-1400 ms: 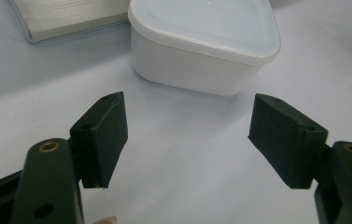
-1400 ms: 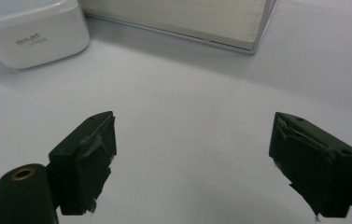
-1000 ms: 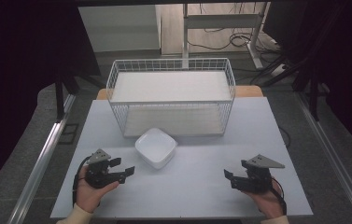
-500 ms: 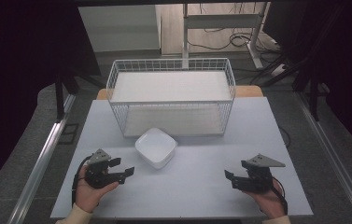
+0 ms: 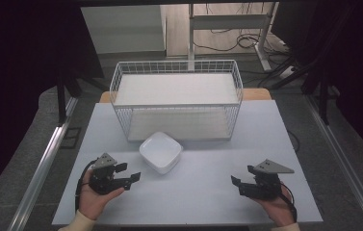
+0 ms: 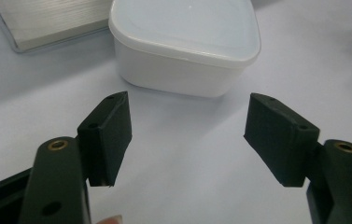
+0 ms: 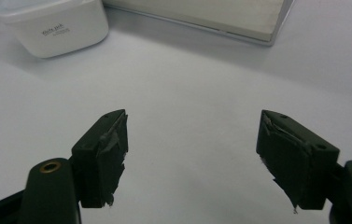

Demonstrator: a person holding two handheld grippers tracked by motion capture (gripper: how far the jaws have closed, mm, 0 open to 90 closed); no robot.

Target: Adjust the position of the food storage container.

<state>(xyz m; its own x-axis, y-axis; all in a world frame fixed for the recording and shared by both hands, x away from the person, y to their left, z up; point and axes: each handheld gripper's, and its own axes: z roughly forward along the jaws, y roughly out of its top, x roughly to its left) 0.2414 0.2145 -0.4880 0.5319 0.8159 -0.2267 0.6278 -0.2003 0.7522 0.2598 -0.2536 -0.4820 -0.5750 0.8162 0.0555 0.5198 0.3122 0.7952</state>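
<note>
A white lidded tub (image 5: 160,152) sits on the pale table (image 5: 208,192), just in front of the wire basket (image 5: 176,98) that stands at the table's 12 o'clock end. The left gripper (image 5: 130,174) rests low at about 7 o'clock, held in the person's left hand (image 5: 95,197), its jaws spread wide and holding nothing; the tub lies near it, toward its 1 o'clock, not touching. In the left gripper view the tub (image 6: 185,44) stands straight ahead beyond the parted jaws. The right gripper (image 5: 237,185) sits at about 5 o'clock, well apart from the tub, jaws likewise released and empty, with the tub (image 7: 52,25) at its 10 o'clock in its own view.
</note>
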